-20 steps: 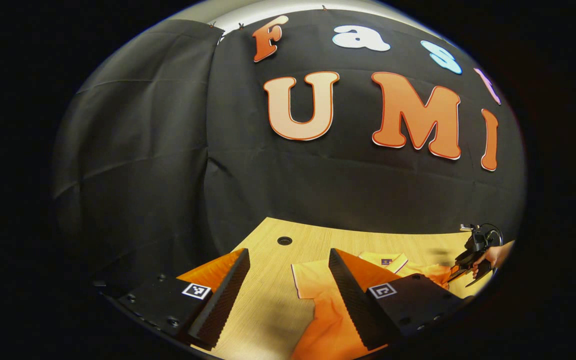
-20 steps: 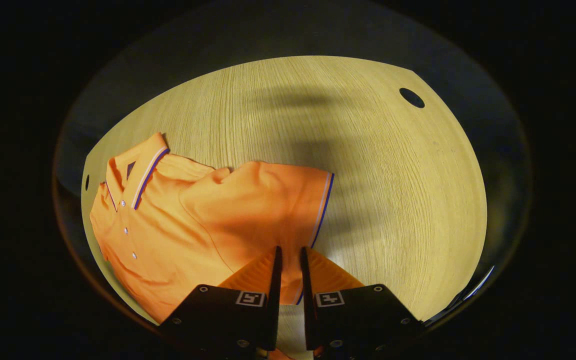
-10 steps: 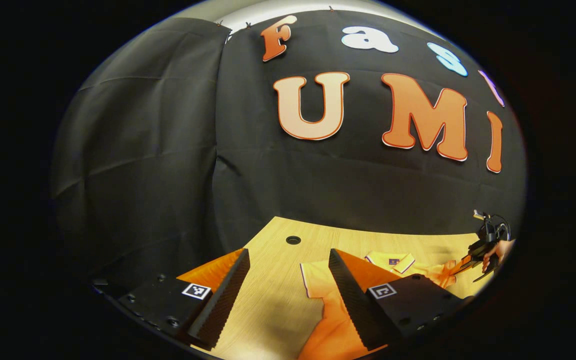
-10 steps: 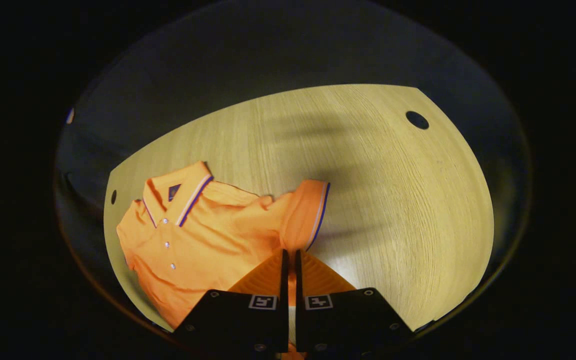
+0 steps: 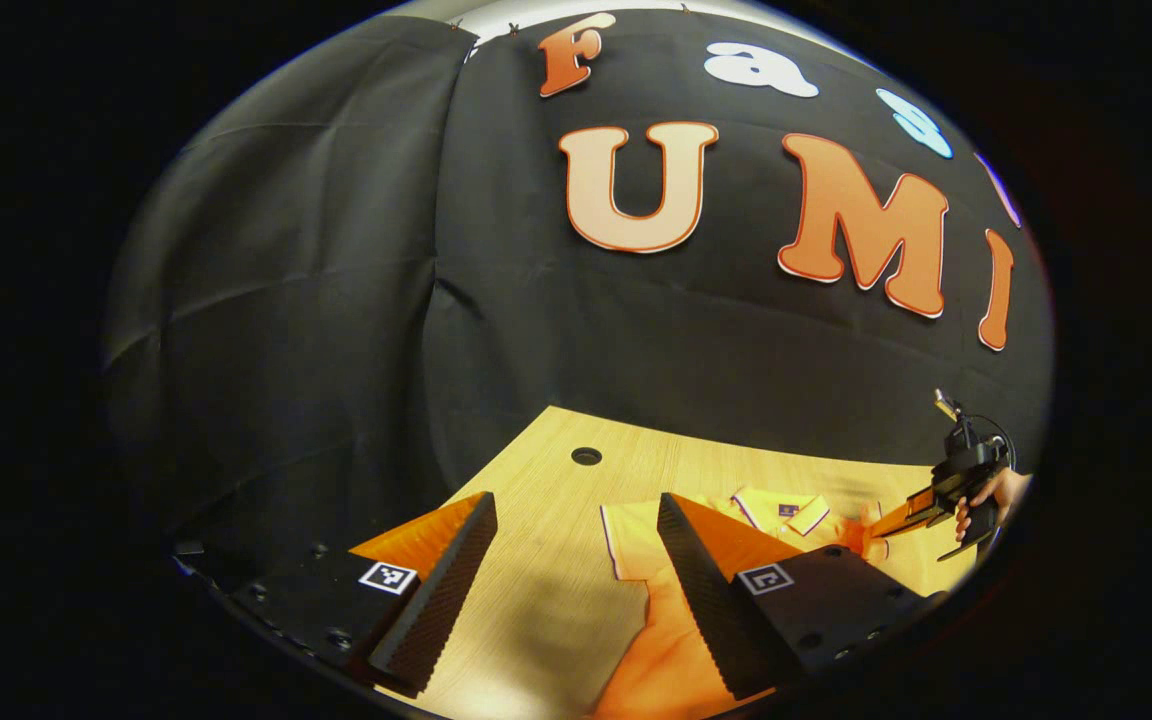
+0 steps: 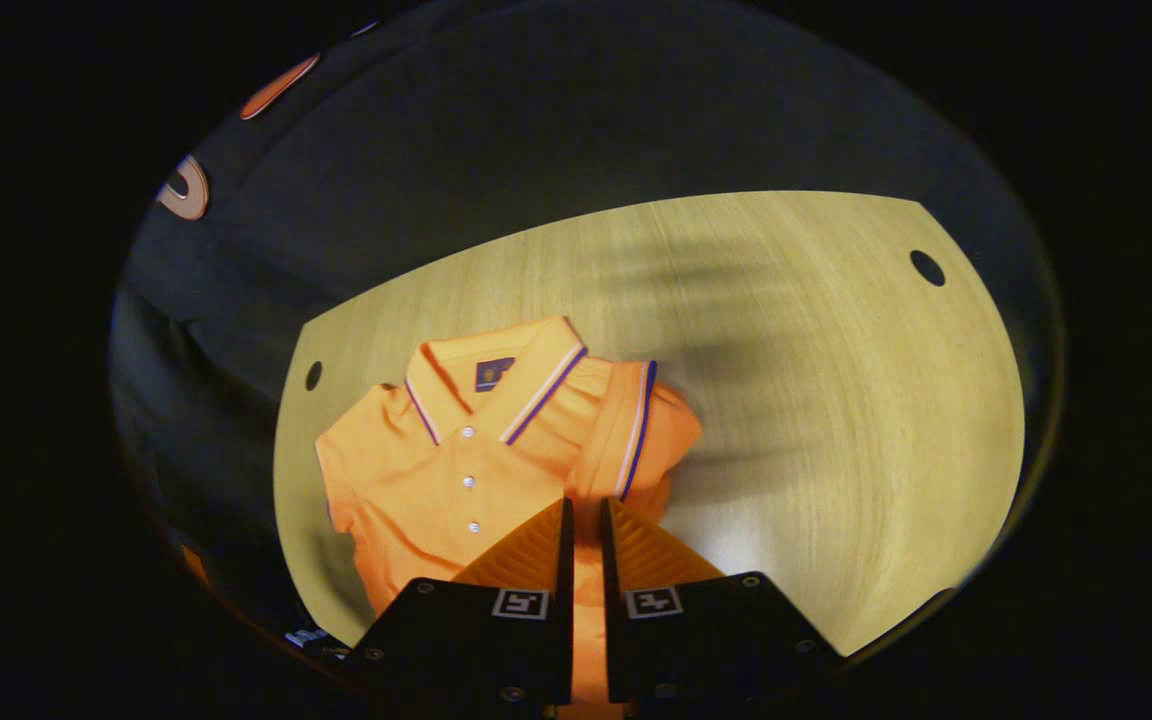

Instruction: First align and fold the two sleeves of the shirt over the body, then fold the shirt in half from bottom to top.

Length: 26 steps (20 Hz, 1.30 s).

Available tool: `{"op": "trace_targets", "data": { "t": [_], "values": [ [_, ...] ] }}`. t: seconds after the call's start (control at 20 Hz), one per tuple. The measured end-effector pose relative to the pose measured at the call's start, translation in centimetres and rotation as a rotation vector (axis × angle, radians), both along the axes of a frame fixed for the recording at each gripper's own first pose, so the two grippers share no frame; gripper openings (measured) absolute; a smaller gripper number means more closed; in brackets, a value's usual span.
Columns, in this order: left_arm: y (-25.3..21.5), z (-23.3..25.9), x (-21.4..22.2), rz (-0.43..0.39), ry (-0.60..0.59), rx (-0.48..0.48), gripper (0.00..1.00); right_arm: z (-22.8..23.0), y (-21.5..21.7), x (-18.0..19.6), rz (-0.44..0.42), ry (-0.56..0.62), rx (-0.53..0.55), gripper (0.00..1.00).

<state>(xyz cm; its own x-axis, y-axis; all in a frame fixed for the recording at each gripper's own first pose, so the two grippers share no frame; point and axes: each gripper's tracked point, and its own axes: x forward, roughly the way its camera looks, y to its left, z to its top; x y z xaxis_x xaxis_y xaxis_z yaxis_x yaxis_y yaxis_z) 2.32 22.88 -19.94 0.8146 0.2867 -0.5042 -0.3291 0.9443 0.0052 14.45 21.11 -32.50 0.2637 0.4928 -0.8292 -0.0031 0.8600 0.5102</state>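
Note:
An orange polo shirt (image 6: 436, 480) with a striped collar (image 6: 516, 385) lies face up on the wooden table (image 6: 836, 400). My right gripper (image 6: 586, 505) is shut on one sleeve (image 6: 626, 430), held raised and turned in over the chest beside the collar. In the left gripper view the shirt (image 5: 656, 660) runs under my right-hand finger, its other sleeve (image 5: 626, 525) flat on the table. My left gripper (image 5: 576, 500) hovers open above that sleeve's edge, holding nothing. Far right in that view, a hand (image 5: 998, 492) holds the right gripper (image 5: 921, 508) over the shirt.
The black cloth wall (image 5: 336, 300) closes the table's far side. Round cable holes (image 6: 927, 267) (image 6: 313, 376) sit near the table's back corners, and one hole (image 5: 586, 456) shows in the left gripper view. Bare wood (image 6: 886, 480) stretches beside the shirt.
My right gripper closed tighter on the sleeve, lifted it and carried it inward over the shirt's chest toward the collar. The left gripper stayed open and barely shifted.

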Motion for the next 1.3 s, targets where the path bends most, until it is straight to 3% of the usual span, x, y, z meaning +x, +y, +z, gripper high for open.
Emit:
{"op": "trace_targets", "data": {
  "t": [0.15,0.25,0.3,0.4,0.5,0.55,0.65,0.7,0.8,0.85,0.9,1.3],
  "values": [
    [0.1,-0.9,1.4,-0.022,0.002,-0.017,1.00,2.4,1.8,-0.2,-0.011,-0.002,0.099,0.19],
    [-0.6,-2.3,2.5,-0.070,0.040,-0.015,0.98,3.6,1.5,-0.1,-0.013,-0.043,0.099,0.26],
    [-1.3,-2.9,3.2,-0.100,0.062,-0.021,0.98,4.1,0.7,-0.1,-0.012,-0.077,0.076,0.21],
    [-2.5,-4.3,4.6,-0.157,0.102,-0.041,0.99,5.3,-0.9,-0.3,-0.020,-0.149,0.025,0.50],
    [-3.3,-5.9,6.0,-0.197,0.143,-0.057,0.98,6.6,-2.3,-0.9,-0.037,-0.199,-0.004,0.65],
    [-3.7,-6.6,6.7,-0.218,0.167,-0.066,0.98,7.2,-3.1,-1.5,-0.055,-0.219,-0.020,0.61],
    [-4.1,-8.8,8.1,-0.255,0.239,-0.095,0.98,8.2,-4.7,-2.1,-0.104,-0.261,-0.045,0.78],
    [-4.1,-9.9,8.7,-0.265,0.285,-0.117,0.98,8.7,-5.4,-2.5,-0.127,-0.274,-0.052,0.81],
    [-4.6,-13.0,9.7,-0.282,0.380,-0.178,0.98,8.8,-6.8,-4.0,-0.151,-0.290,-0.069,0.86],
    [-4.2,-14.5,10.3,-0.282,0.419,-0.196,0.98,8.4,-7.8,-5.0,-0.163,-0.290,-0.096,0.77],
    [-3.8,-16.0,10.5,-0.277,0.472,-0.202,0.98,7.9,-8.9,-6.0,-0.175,-0.287,-0.133,0.87],
    [-2.9,-24.0,13.8,-0.286,0.703,-0.227,0.97,8.5,-15.6,-11.8,-0.340,-0.360,-0.294,0.90]
  ]
}}
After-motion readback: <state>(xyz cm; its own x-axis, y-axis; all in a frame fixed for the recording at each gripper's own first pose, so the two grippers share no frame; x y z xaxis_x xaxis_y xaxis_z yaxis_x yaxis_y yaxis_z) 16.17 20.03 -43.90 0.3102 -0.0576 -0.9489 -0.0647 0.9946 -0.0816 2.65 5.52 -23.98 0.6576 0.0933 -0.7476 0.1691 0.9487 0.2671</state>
